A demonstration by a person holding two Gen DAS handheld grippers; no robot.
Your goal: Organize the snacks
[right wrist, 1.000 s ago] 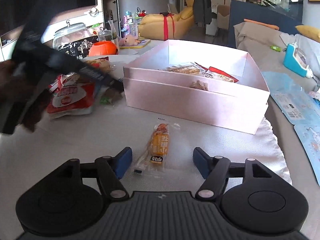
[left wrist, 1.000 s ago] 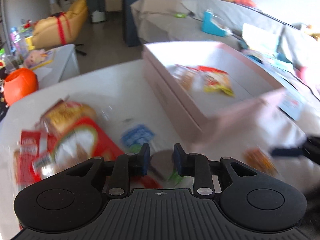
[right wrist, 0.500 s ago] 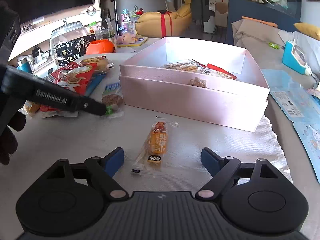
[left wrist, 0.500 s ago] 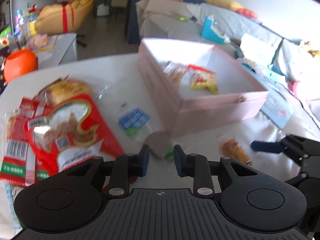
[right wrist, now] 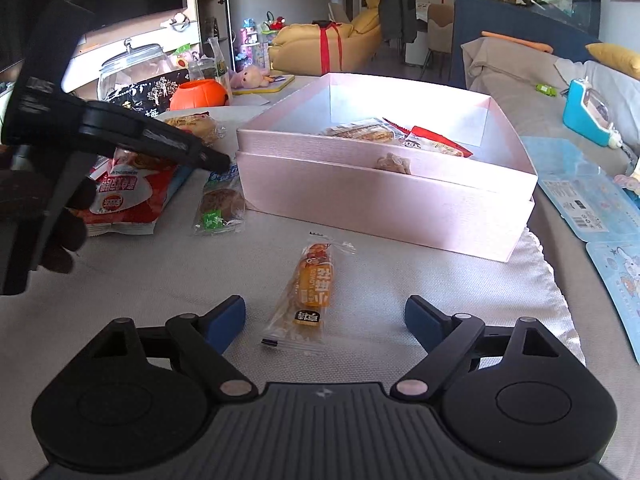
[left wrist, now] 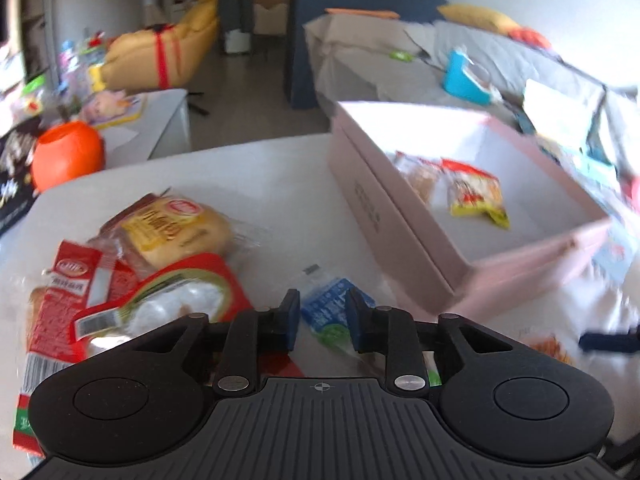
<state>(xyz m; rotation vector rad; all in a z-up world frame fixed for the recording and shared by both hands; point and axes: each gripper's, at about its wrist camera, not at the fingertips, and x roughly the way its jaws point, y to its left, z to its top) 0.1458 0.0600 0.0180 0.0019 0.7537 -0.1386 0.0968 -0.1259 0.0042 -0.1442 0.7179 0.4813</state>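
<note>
A pink box (right wrist: pixel 384 196) on the table holds a few snack packs (right wrist: pixel 432 142); it also shows in the left wrist view (left wrist: pixel 404 232). My left gripper (left wrist: pixel 322 320) stands over a clear cookie packet with a blue and green label (left wrist: pixel 334 316), jaws narrowly apart around its end; from the right wrist view its tip (right wrist: pixel 218 160) touches that packet (right wrist: pixel 219 204). My right gripper (right wrist: pixel 325 316) is open, an orange snack stick (right wrist: pixel 310 288) lying on the table between its fingers.
A red snack bag (left wrist: pixel 132 304), a bread pack (left wrist: pixel 172 232) and another red pack lie left of the box. An orange pumpkin pot (right wrist: pixel 198 94) and a glass jar (right wrist: pixel 132 66) stand behind. Blue cards (right wrist: pixel 592 200) lie right of the box.
My left gripper has swung left and down onto the cookie packet beside the box. My right gripper's jaws have opened wider around the orange snack stick.
</note>
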